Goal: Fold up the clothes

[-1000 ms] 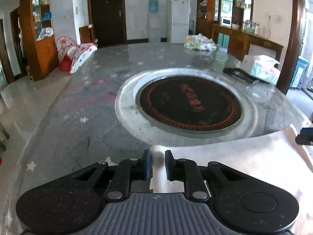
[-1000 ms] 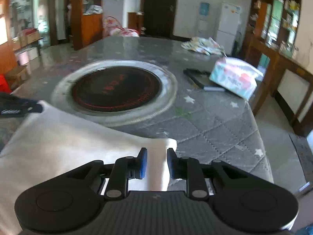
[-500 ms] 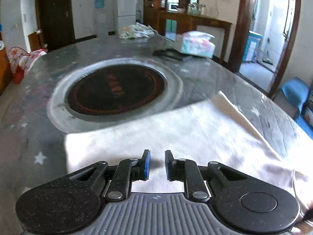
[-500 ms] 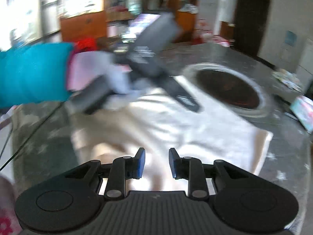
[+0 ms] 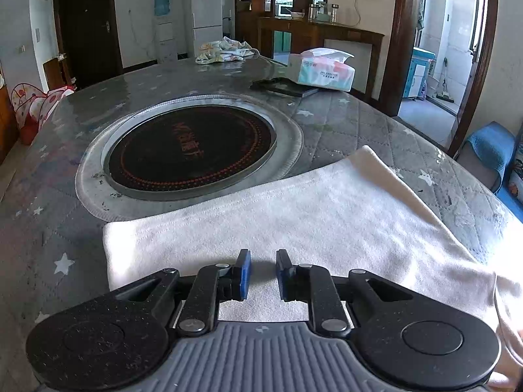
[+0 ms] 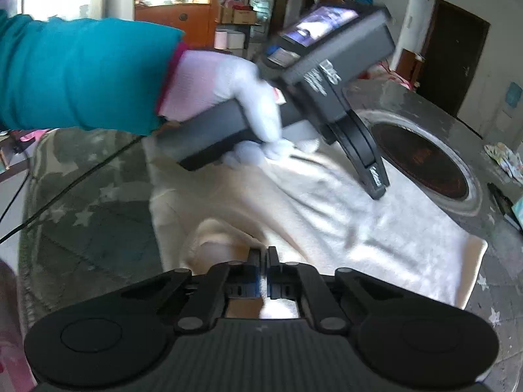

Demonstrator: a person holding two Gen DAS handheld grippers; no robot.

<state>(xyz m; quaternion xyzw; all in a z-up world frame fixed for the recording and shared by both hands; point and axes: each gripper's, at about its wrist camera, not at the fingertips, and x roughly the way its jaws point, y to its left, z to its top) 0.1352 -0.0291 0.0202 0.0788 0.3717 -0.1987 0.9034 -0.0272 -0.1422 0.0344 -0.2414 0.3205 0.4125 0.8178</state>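
A white towel-like cloth (image 5: 294,222) lies spread on the grey quilted table, its far edge next to the round inset hotplate (image 5: 189,147). My left gripper (image 5: 263,269) hovers just above the cloth's near part, jaws a little apart and empty. In the right wrist view the same cloth (image 6: 376,228) lies under my right gripper (image 6: 264,258), whose jaws are nearly closed at a raised fold of the cloth; whether cloth sits between them is unclear. The left gripper (image 6: 376,186), held by a white-gloved hand, points down at the cloth's middle.
A tissue pack (image 5: 327,70) and a dark tray (image 5: 284,85) sit at the table's far right. Crumpled patterned fabric (image 5: 225,50) lies at the far end. The table edge (image 5: 457,170) drops off on the right toward a blue chair (image 5: 490,150).
My right gripper's jaws have narrowed from apart to nearly closed over a cloth fold. The left gripper swung from the cloth's left corner to over the cloth and now holds steady.
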